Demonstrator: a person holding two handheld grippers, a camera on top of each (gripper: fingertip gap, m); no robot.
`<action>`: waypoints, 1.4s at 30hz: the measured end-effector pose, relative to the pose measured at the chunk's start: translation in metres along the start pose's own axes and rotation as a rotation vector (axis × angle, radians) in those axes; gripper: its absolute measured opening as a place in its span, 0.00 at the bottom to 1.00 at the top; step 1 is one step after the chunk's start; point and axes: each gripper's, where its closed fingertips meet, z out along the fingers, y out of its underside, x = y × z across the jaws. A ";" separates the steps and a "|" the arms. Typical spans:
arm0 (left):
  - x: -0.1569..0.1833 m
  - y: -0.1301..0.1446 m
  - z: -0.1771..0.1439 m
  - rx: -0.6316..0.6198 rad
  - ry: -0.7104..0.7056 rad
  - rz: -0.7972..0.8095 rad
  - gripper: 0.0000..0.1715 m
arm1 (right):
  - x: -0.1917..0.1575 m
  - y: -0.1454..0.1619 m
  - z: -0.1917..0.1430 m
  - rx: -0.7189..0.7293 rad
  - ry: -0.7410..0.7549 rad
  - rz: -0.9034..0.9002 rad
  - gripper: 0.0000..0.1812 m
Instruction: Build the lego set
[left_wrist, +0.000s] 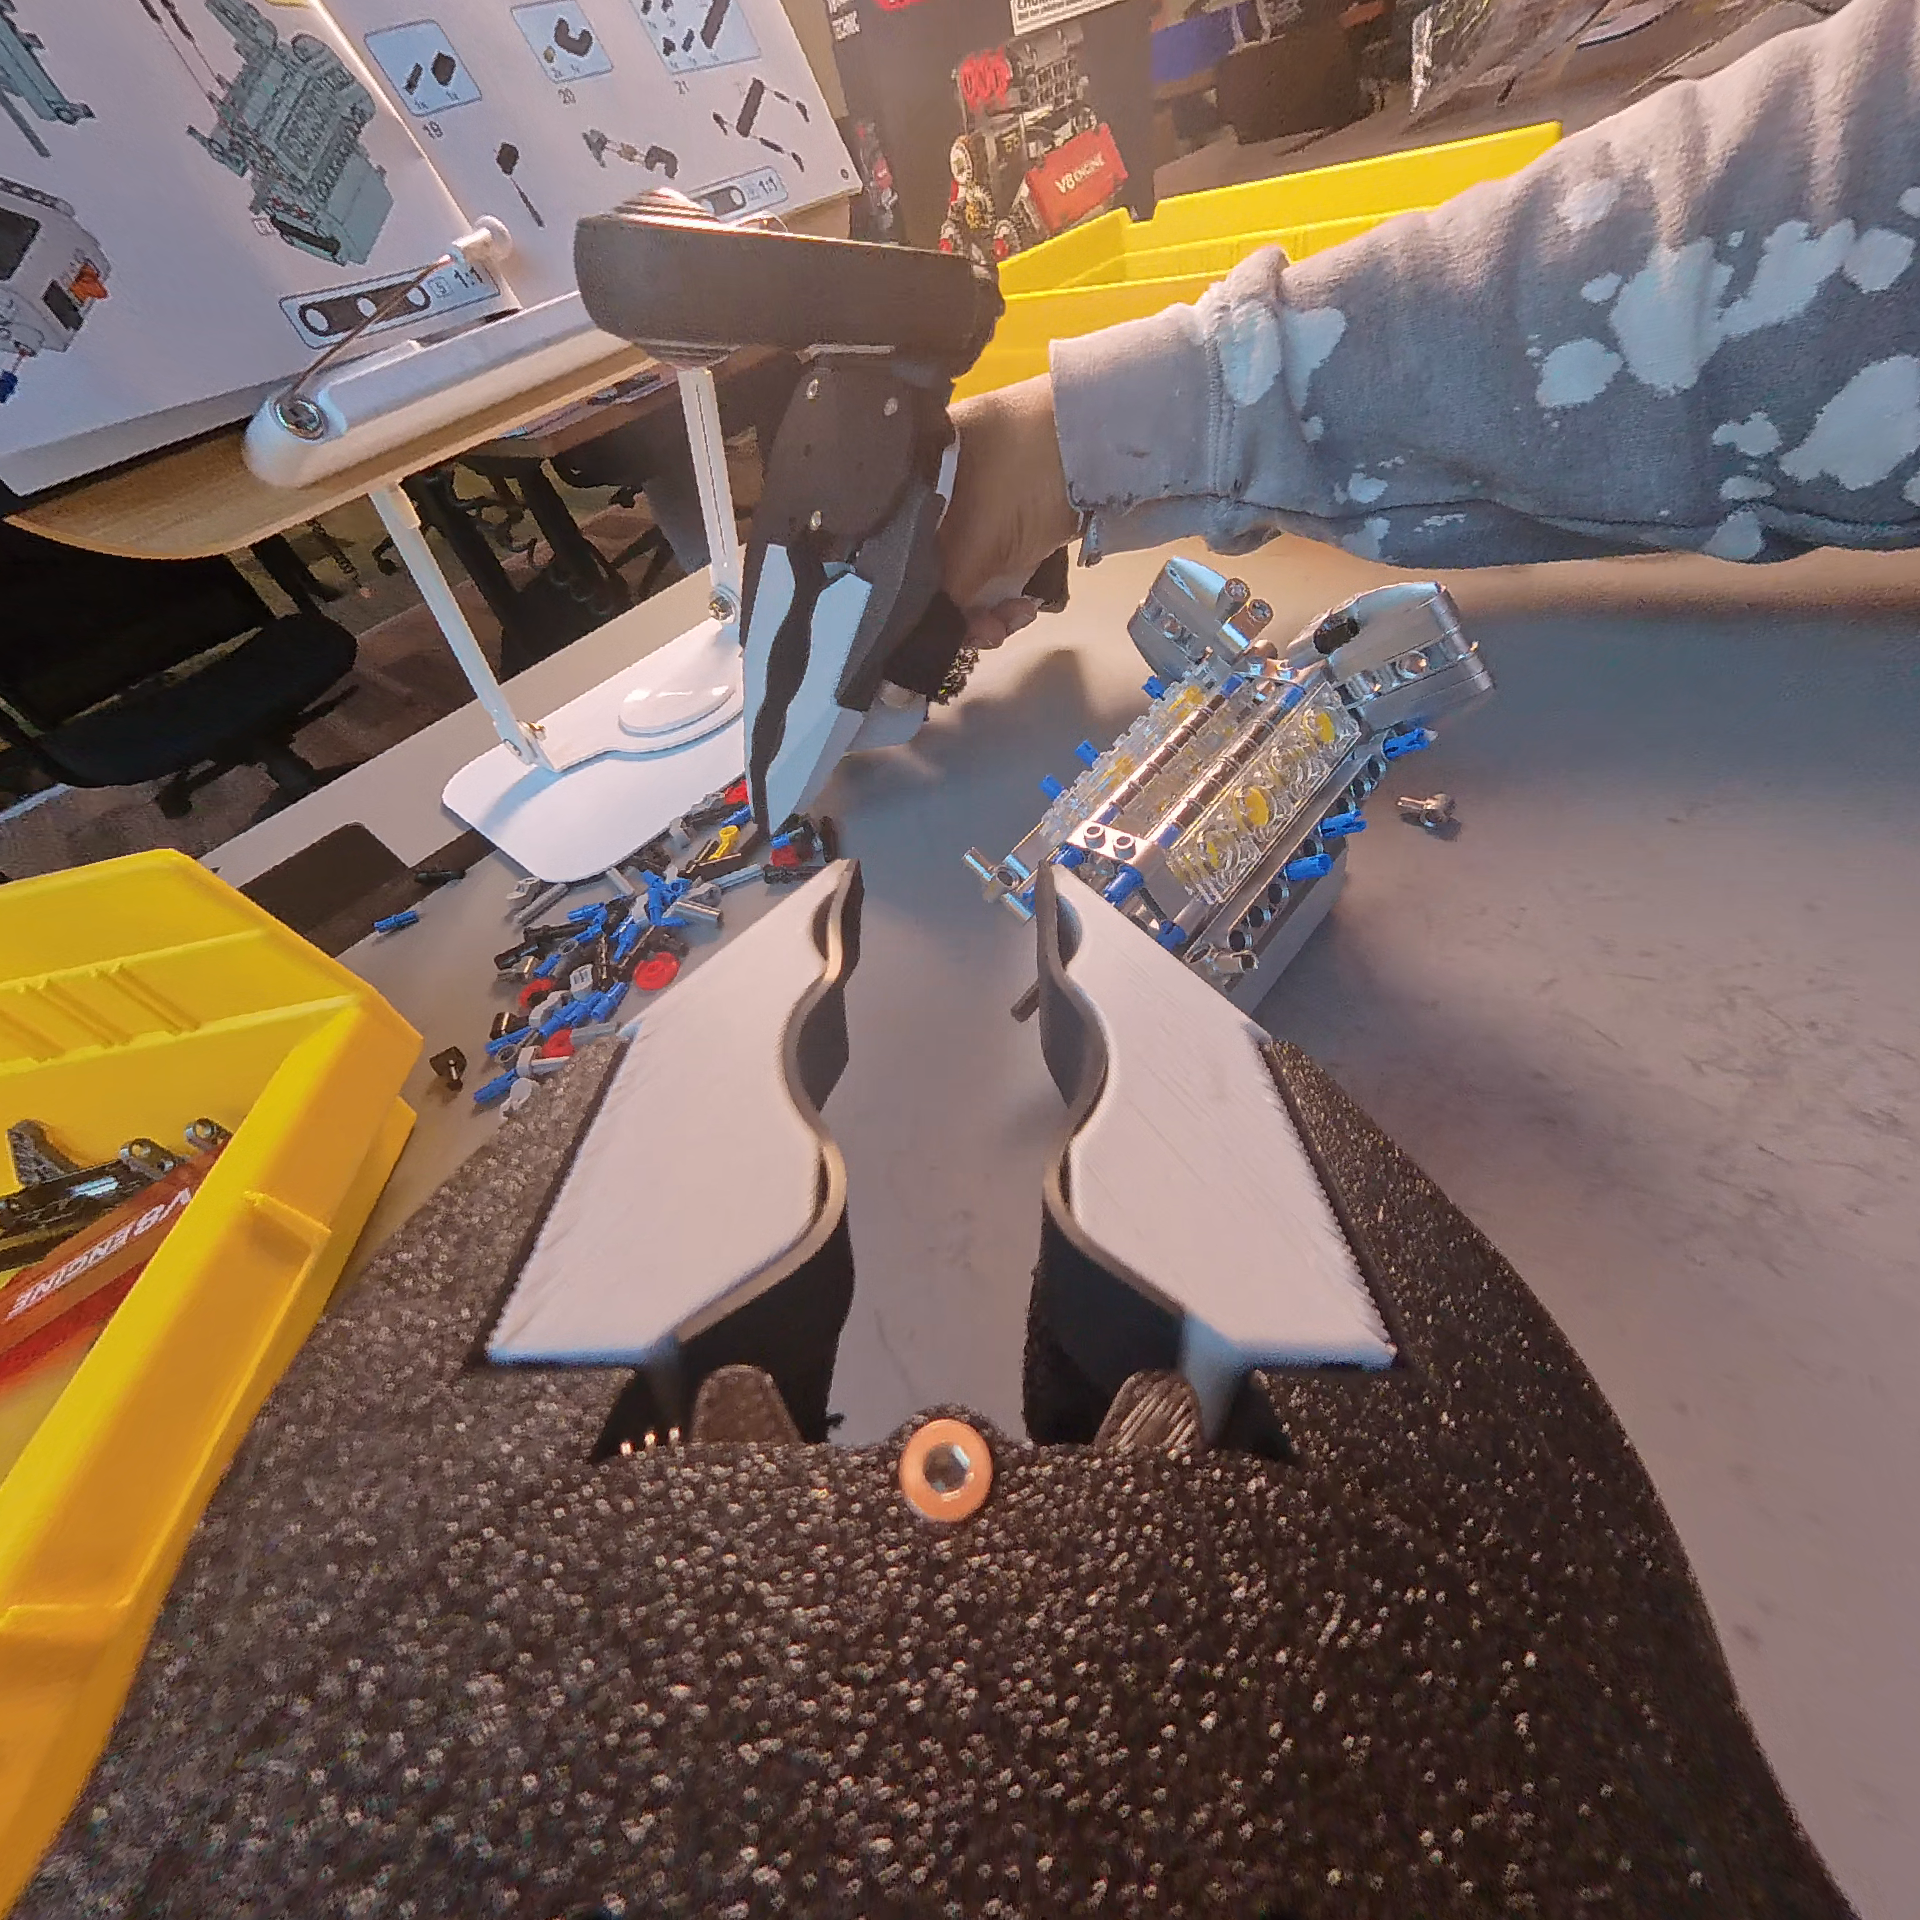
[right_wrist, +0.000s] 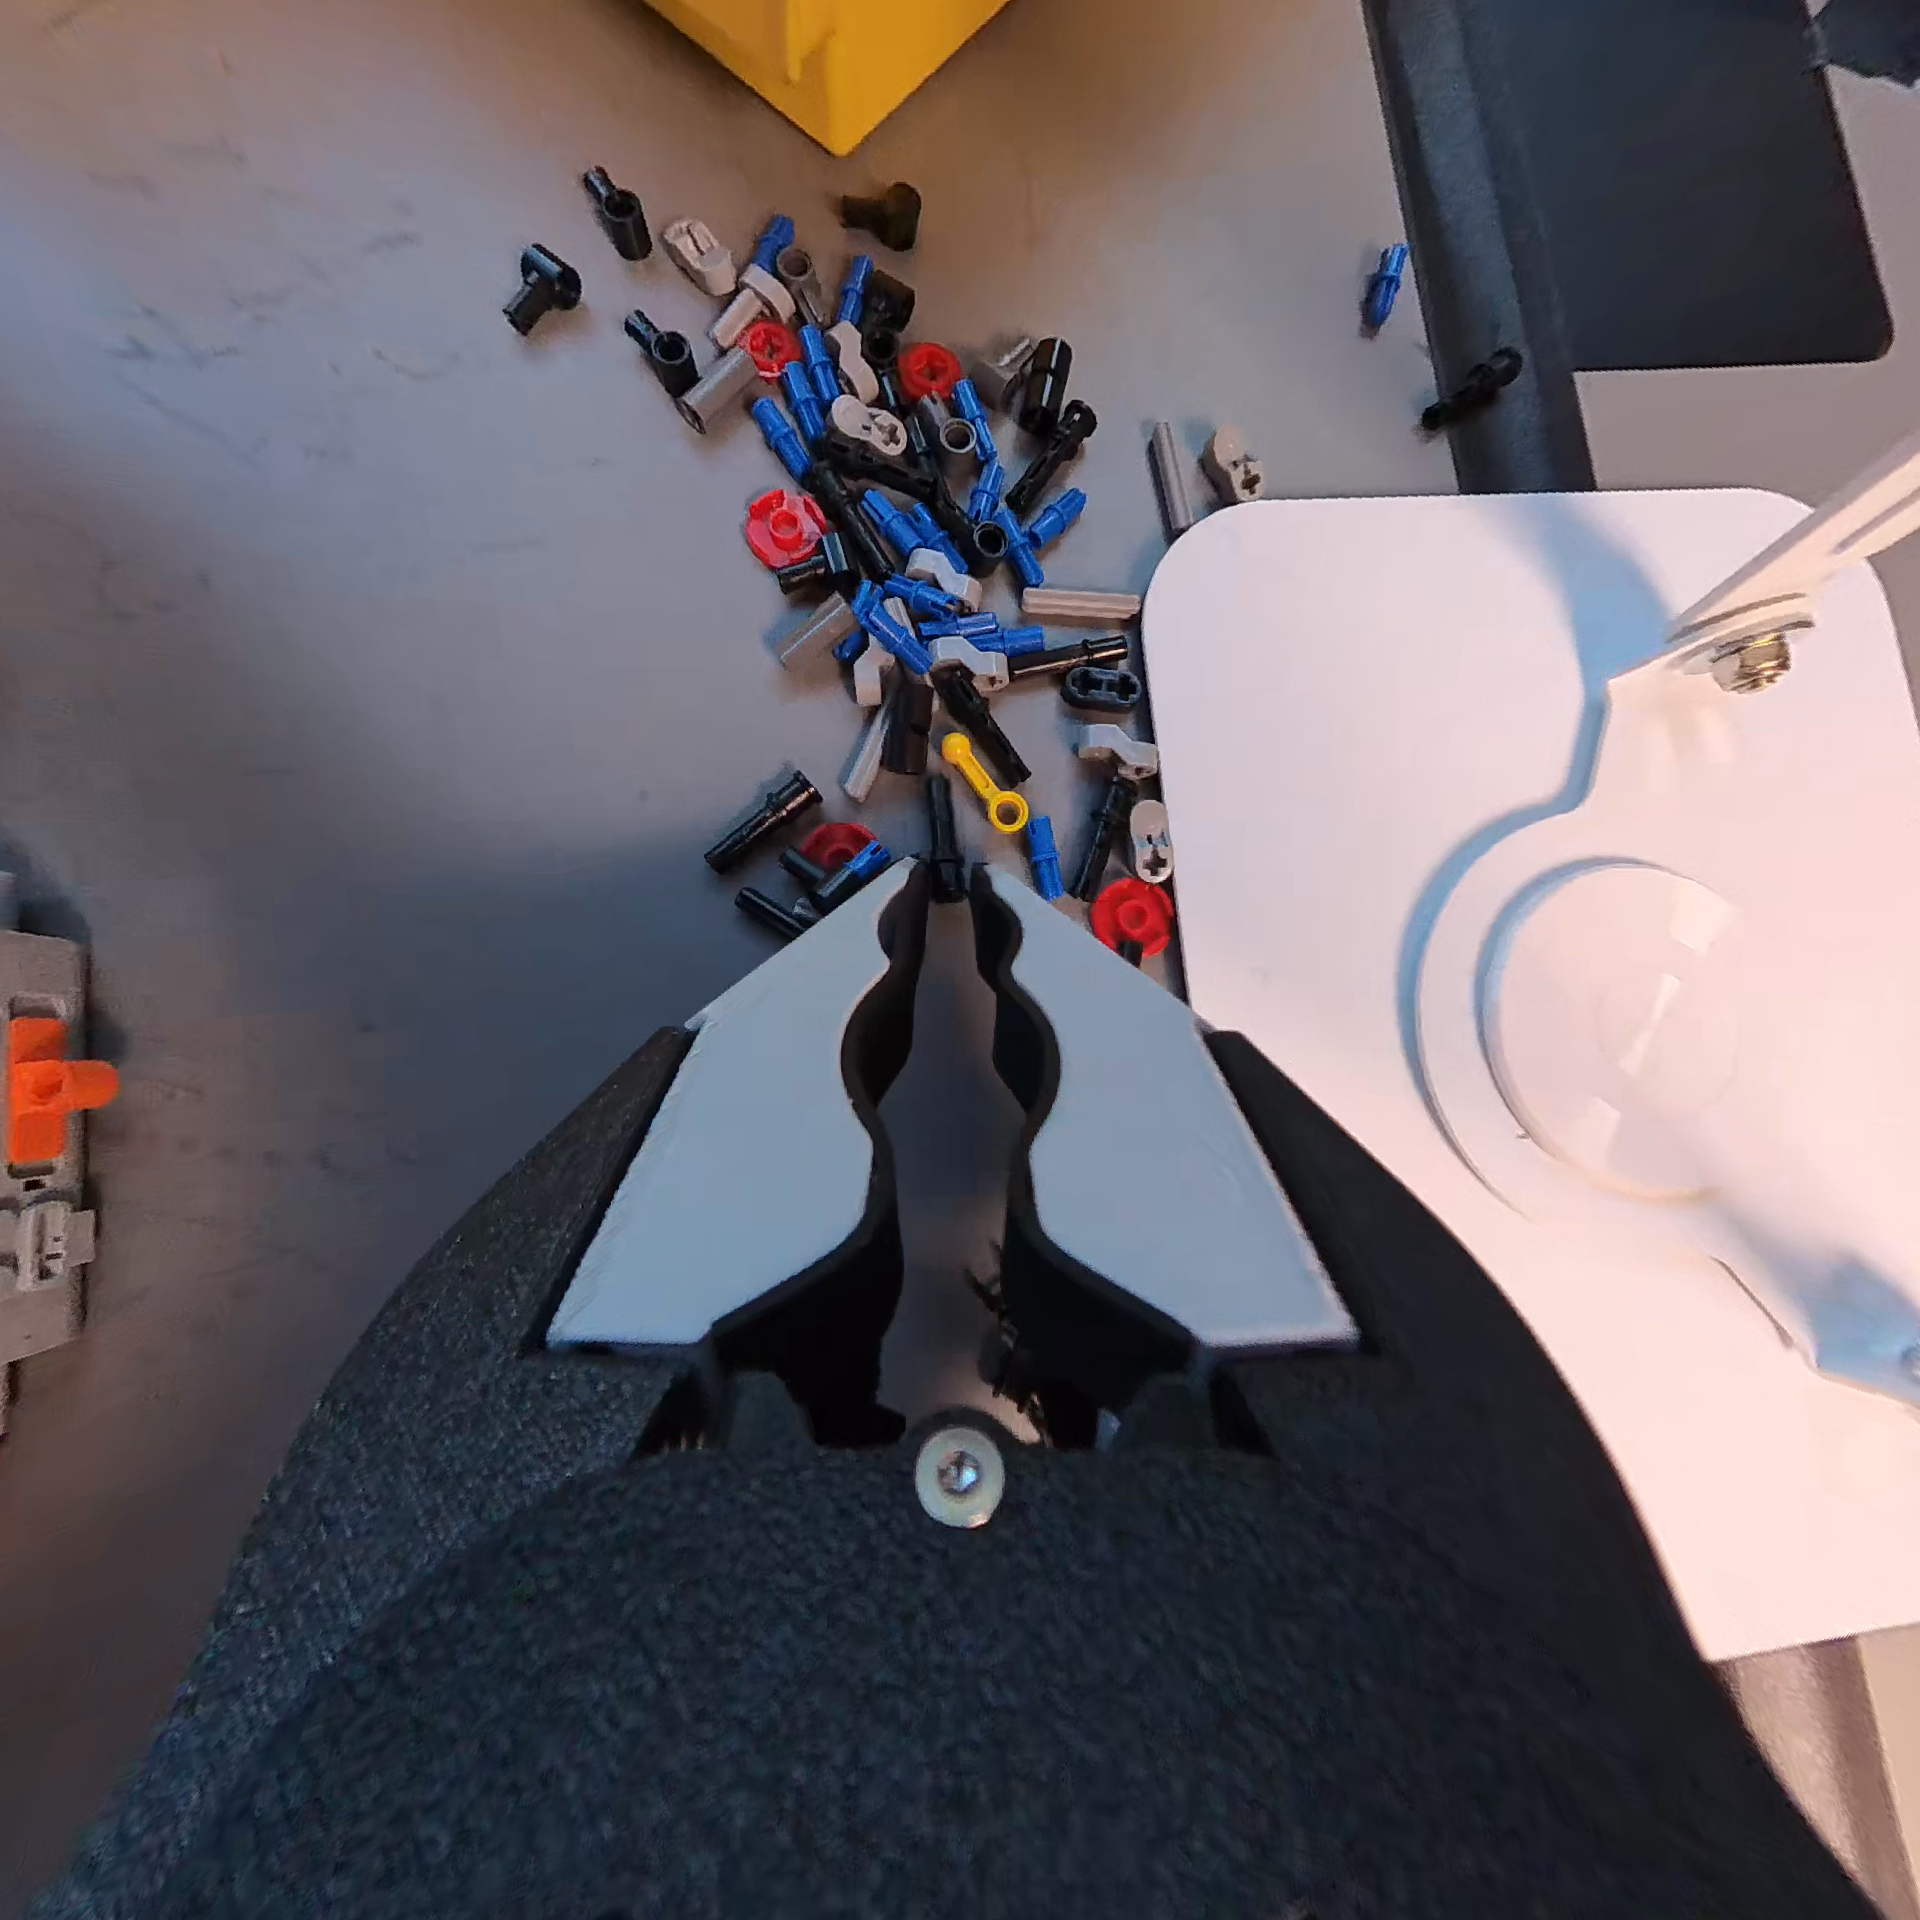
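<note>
My right gripper (right_wrist: 945, 868) points down into a pile of small black, blue, grey and red pins and connectors (right_wrist: 894, 540) on the grey table. Its tips are closed on a black pin (right_wrist: 941, 831) at the pile's near edge. A yellow pin (right_wrist: 987, 792) lies just beyond. My left gripper (left_wrist: 951, 883) is open and empty, held above the table between the pile (left_wrist: 623, 935) and a grey and clear engine model (left_wrist: 1226, 810). The left wrist view shows the right gripper (left_wrist: 774, 800) over the pile, held by a hand in a mottled sleeve (left_wrist: 1558, 364).
A white stand base (right_wrist: 1351, 727) lies right of the pile and holds an open instruction booklet (left_wrist: 260, 156). A yellow bin (left_wrist: 156, 1091) with parts sits at the left. More yellow bins (left_wrist: 1247, 229) and a box stand at the back. A grey block with an orange part (right_wrist: 42, 1091) is left of the right gripper. Tip to tip, the grippers are about 20 cm apart.
</note>
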 end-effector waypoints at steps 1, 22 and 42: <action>0.000 0.000 0.000 0.000 0.002 0.001 0.18 | 0.000 0.000 0.000 -0.003 0.000 -0.005 0.04; 0.011 -0.003 0.001 -0.001 0.037 0.009 0.18 | -0.182 0.121 -0.126 -0.132 -0.142 -0.006 0.04; 0.014 0.003 0.004 -0.028 0.045 0.029 0.18 | -0.064 0.011 -0.120 0.131 0.135 -0.068 0.10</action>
